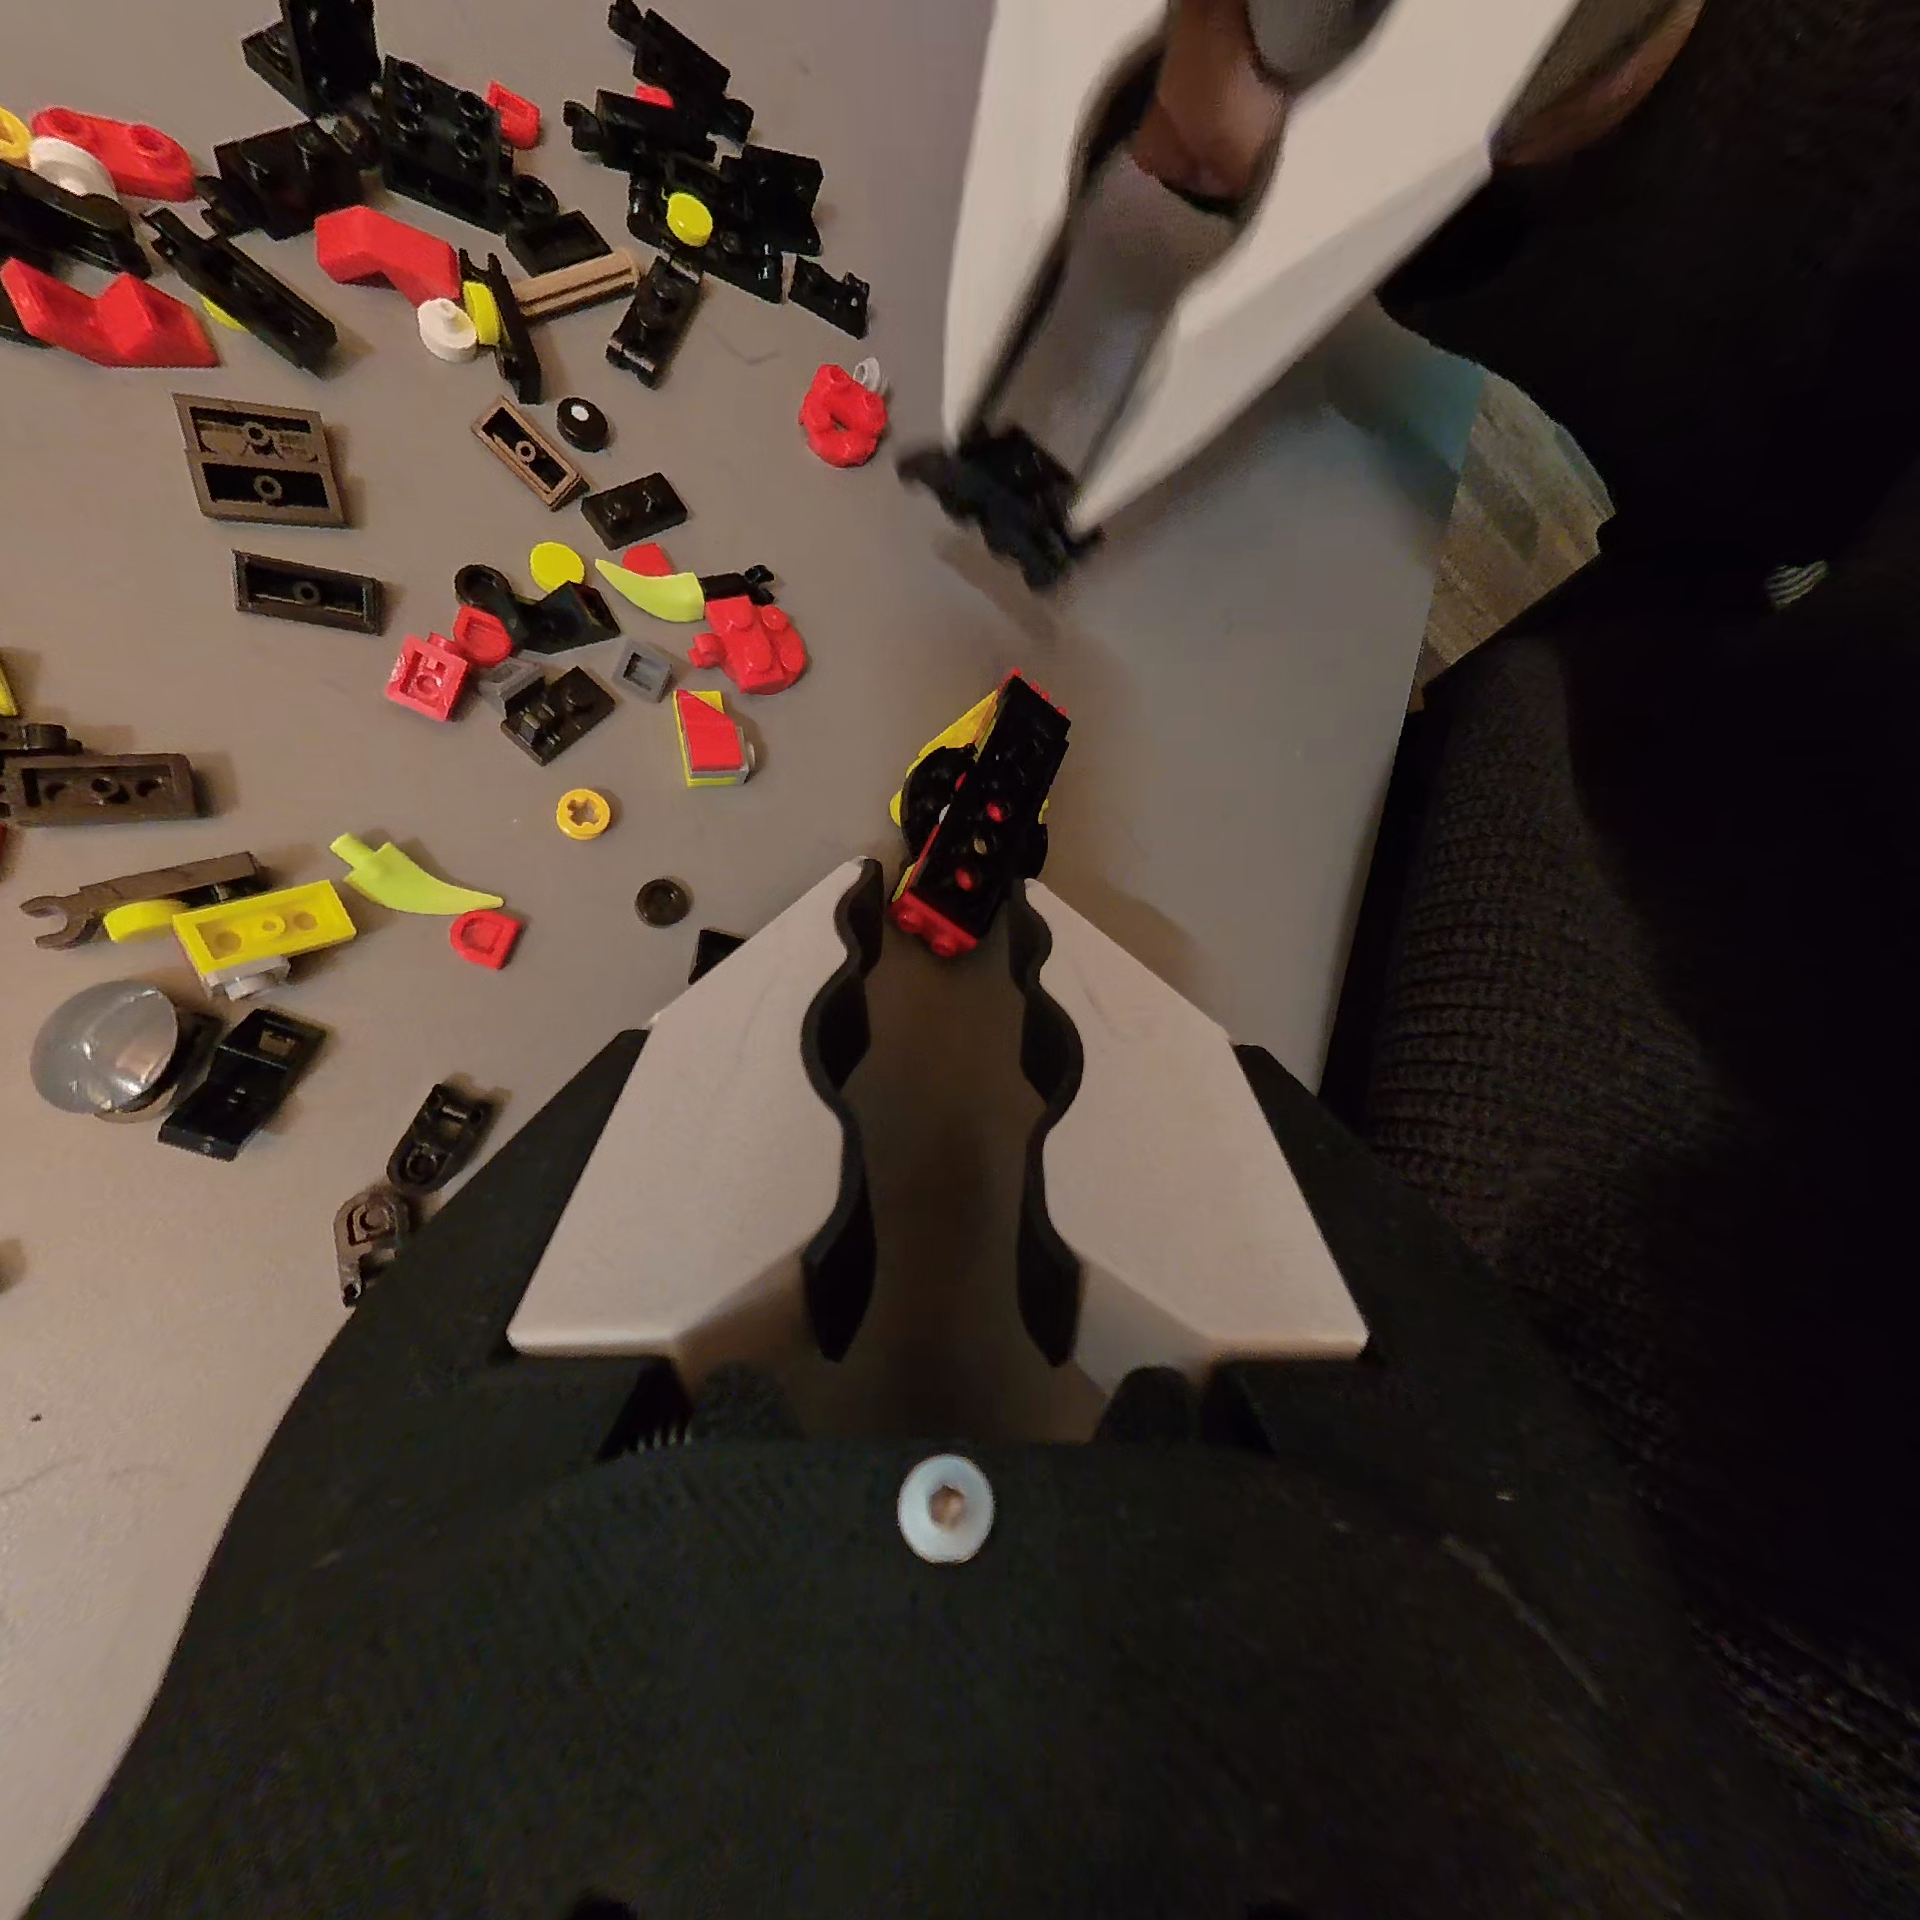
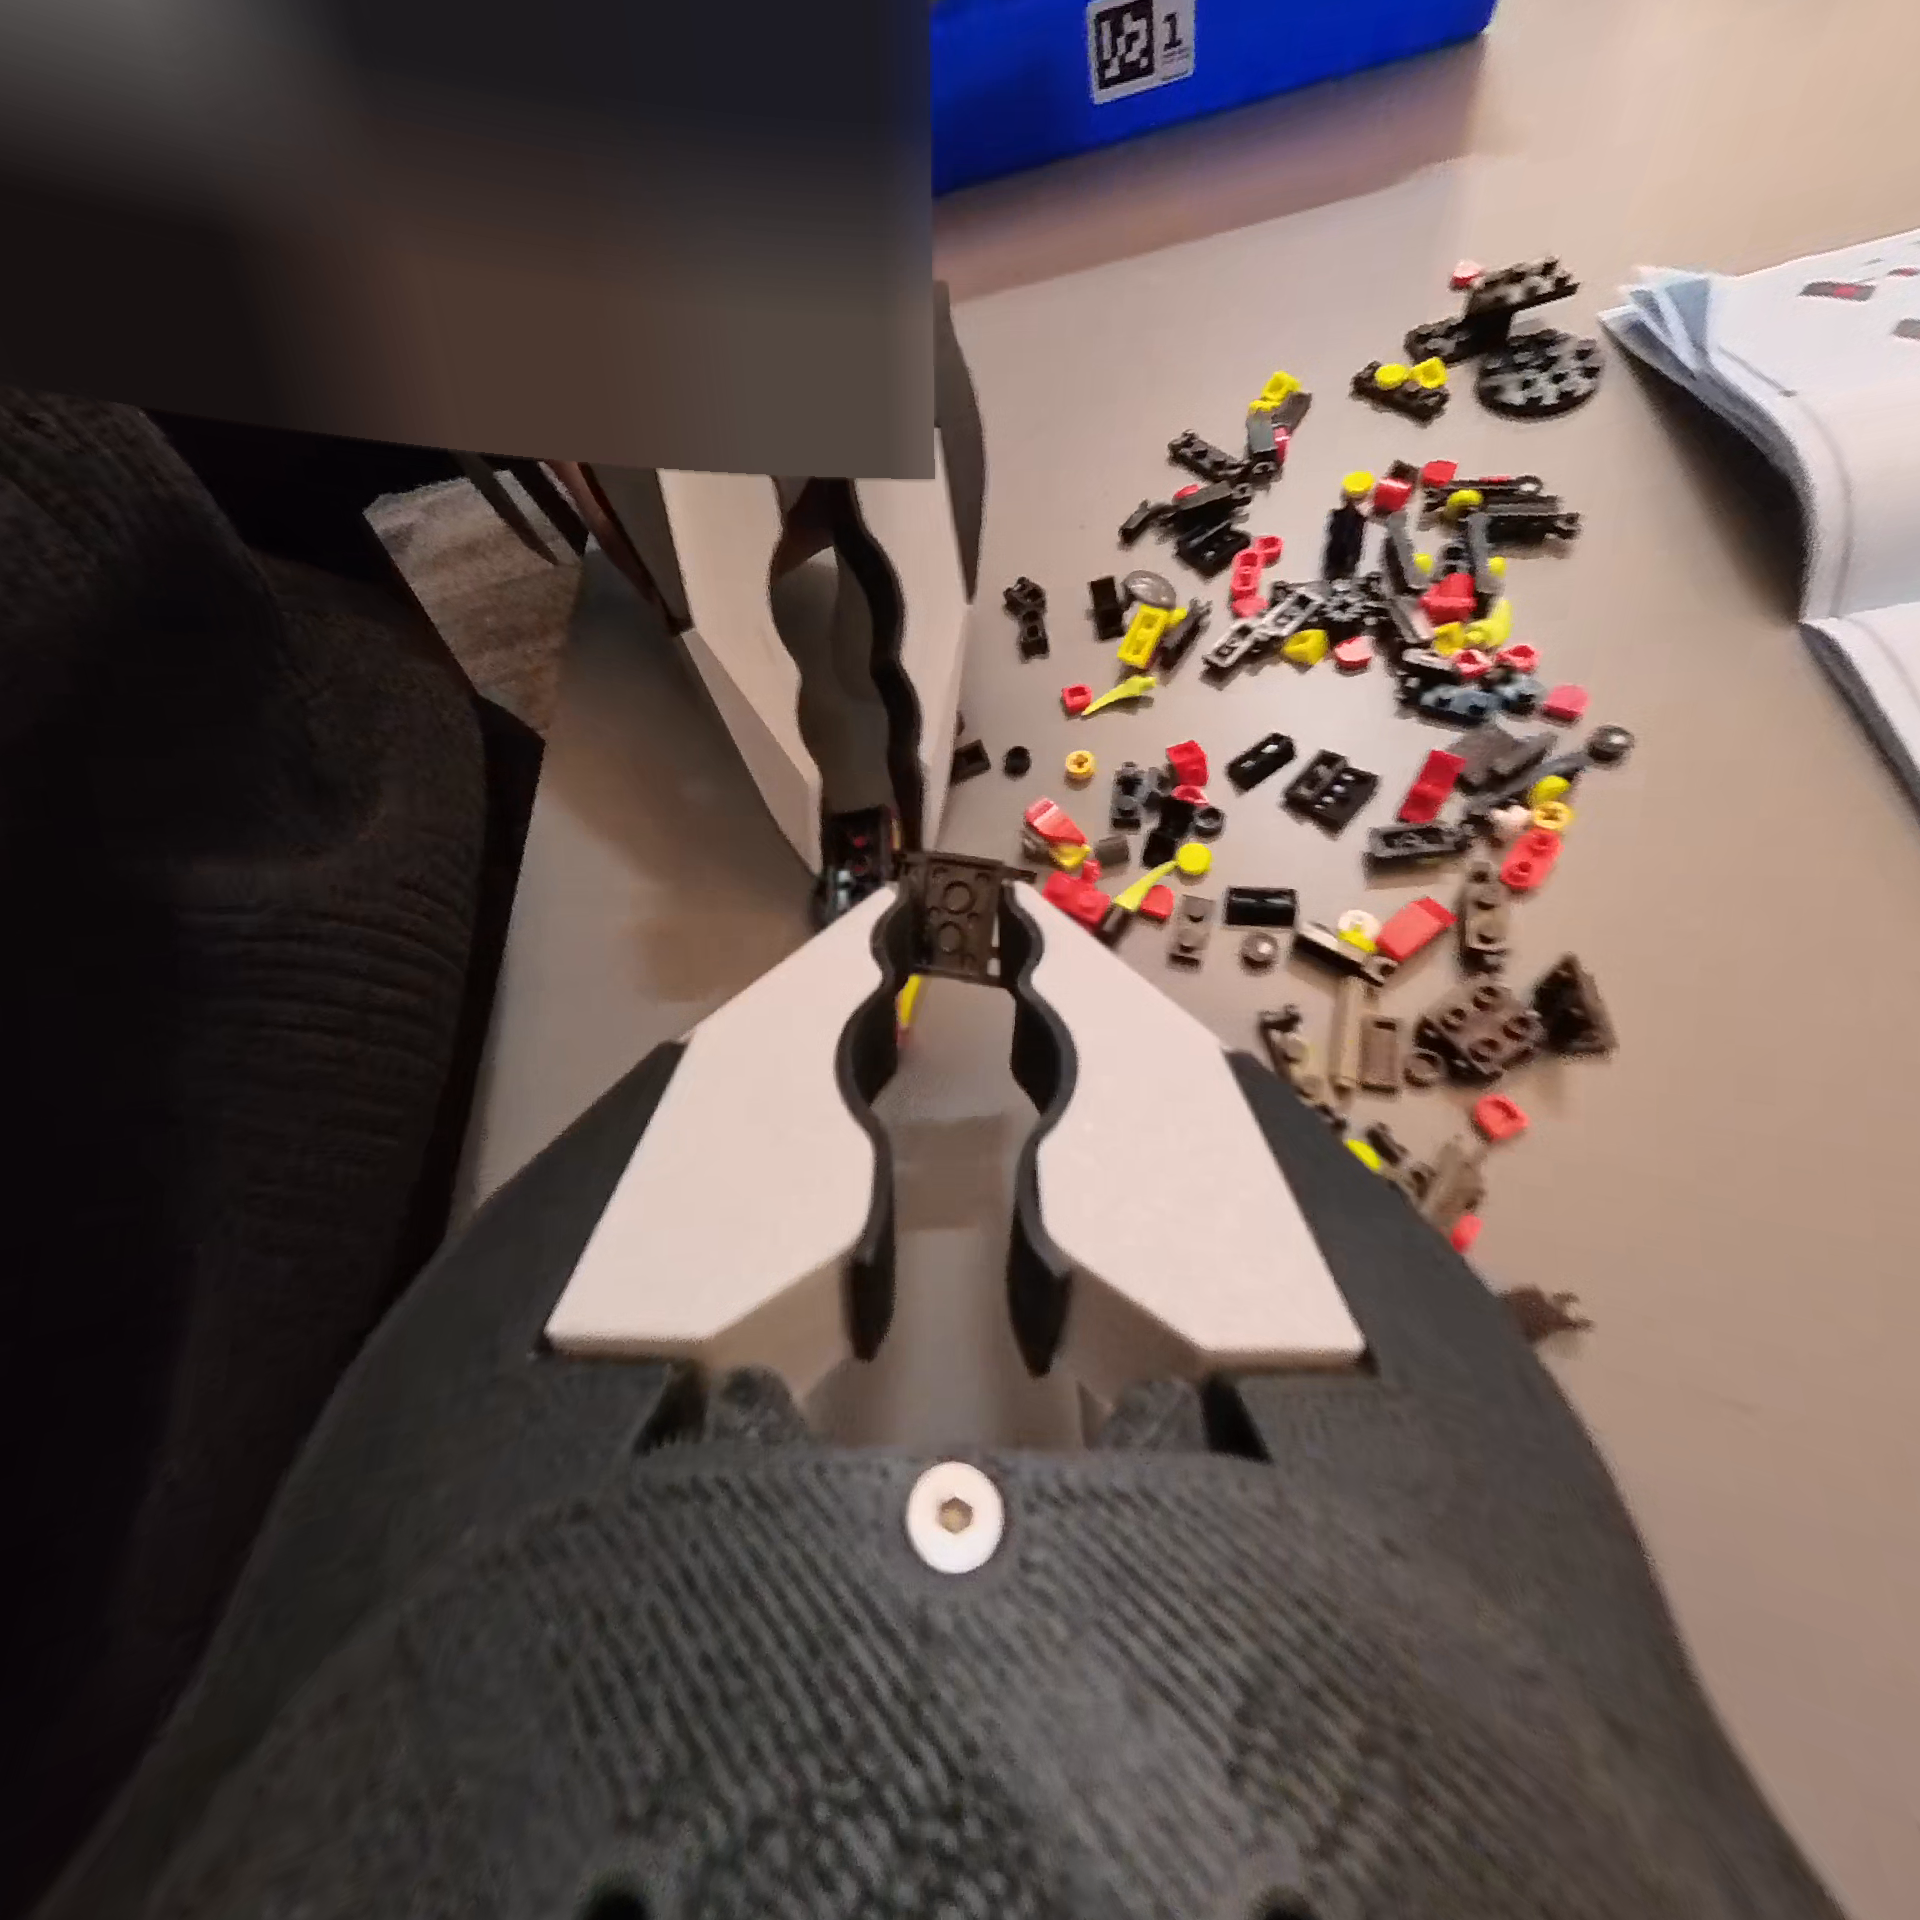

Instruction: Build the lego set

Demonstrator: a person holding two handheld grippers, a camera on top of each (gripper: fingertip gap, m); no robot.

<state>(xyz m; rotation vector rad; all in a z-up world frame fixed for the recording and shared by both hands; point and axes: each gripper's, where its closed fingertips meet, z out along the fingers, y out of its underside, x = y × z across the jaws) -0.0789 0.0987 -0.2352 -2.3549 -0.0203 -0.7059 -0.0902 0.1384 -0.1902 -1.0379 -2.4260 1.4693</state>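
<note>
A grey table [image 1: 1195, 675] carries a wide scatter of small black, red and yellow building pieces [image 1: 540, 644], with a blue box [image 2: 1195, 114] and an open booklet [image 2: 1829, 436] at its far side. The left gripper [image 1: 940, 909] clamps the red end of a black, red and yellow brick assembly [image 1: 982, 821] that stands tilted near the table edge. Beyond it, the right gripper [image 2: 948, 914] grips a black studded plate [image 2: 951, 920] between its pads, close above the assembly.
</note>
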